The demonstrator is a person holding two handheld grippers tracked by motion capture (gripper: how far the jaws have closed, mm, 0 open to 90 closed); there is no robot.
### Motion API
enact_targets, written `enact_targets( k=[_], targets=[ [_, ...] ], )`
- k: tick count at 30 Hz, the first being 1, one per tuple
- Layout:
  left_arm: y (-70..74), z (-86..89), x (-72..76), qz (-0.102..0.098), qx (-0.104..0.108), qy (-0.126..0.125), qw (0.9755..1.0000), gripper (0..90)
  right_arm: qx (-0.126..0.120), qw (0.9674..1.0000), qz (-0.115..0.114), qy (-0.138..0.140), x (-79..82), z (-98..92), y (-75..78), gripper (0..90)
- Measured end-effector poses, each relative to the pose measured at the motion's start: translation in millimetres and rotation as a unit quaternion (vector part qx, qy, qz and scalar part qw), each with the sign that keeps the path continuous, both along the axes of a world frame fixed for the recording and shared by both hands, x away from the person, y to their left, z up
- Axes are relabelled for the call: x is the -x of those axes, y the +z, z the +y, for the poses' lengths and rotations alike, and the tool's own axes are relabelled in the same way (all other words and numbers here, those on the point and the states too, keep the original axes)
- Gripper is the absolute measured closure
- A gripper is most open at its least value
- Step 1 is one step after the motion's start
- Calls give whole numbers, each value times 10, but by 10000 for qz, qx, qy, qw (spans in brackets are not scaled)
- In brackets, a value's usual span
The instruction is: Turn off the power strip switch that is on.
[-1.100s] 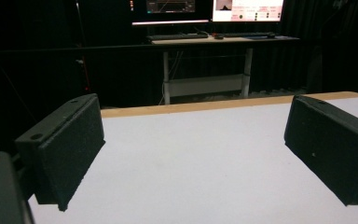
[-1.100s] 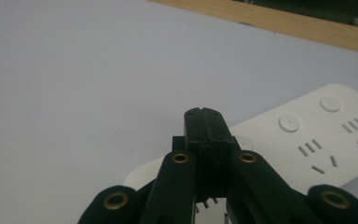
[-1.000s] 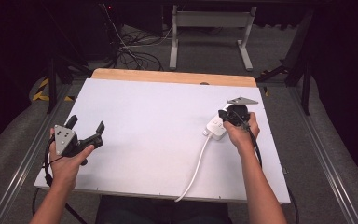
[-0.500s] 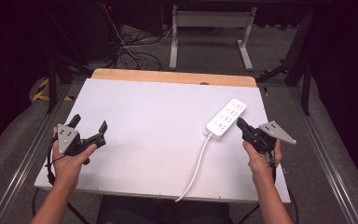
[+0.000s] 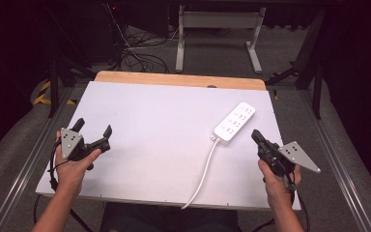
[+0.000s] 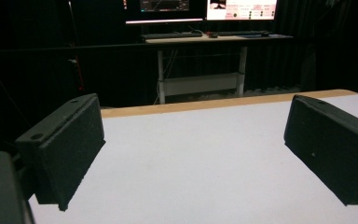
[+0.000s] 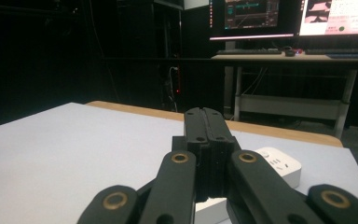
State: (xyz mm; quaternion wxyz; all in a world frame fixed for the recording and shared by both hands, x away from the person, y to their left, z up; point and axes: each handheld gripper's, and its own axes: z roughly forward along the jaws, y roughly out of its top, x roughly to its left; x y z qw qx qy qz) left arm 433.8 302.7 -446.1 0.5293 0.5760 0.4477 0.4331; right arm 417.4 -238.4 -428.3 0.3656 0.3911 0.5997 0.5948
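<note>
Having let go of the power strip (image 5: 235, 123), which now lies mid-right on the table (image 5: 149, 121), you've drawn your right gripper (image 5: 258, 138) back, jaws together, while your left gripper (image 5: 92, 131) waits, jaws apart.

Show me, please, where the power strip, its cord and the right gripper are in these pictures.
power strip (image 5: 235, 123): high view, middle of its socket face.
cord (image 5: 204, 173): high view, mid-length of the white cable.
right gripper (image 5: 254, 135): high view, tip of its closed fingers.
</note>
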Motion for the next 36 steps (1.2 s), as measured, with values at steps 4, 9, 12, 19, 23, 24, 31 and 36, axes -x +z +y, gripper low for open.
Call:
enact_targets(
  k=[4,9,12,19,23,24,31,36],
  targets=[
    [4,-15,-12,-18,3,-18,10000,55,95,10000,21,-13,-13,-9,-33,900],
    [-5,-31,-44,12,48,-39,10000,55,41,9999,80,-97,-33,-67,-72,900],
    [-13,-49,-63,36,15,-68,10000,55,113,9998,122,-94,-43,-67,-96,897],
    [-6,-58,-51,19,2,-98,10000,56,74,9997,49,-225,-28,-118,-107,735],
    [-3,-54,-39,15,22,-96,10000,56,-36,9990,104,-436,-23,-106,-105,505],
    [-3,-55,-39,9,22,-96,10000,56,-74,9987,100,-489,-32,-104,-106,450],
    [-2,-49,-37,6,12,-101,9999,54,143,9967,271,-751,-110,-81,-179,73],
    [-6,-43,-30,6,0,-85,10000,54,166,9971,199,-715,-112,-65,-173,44]
  ],
)
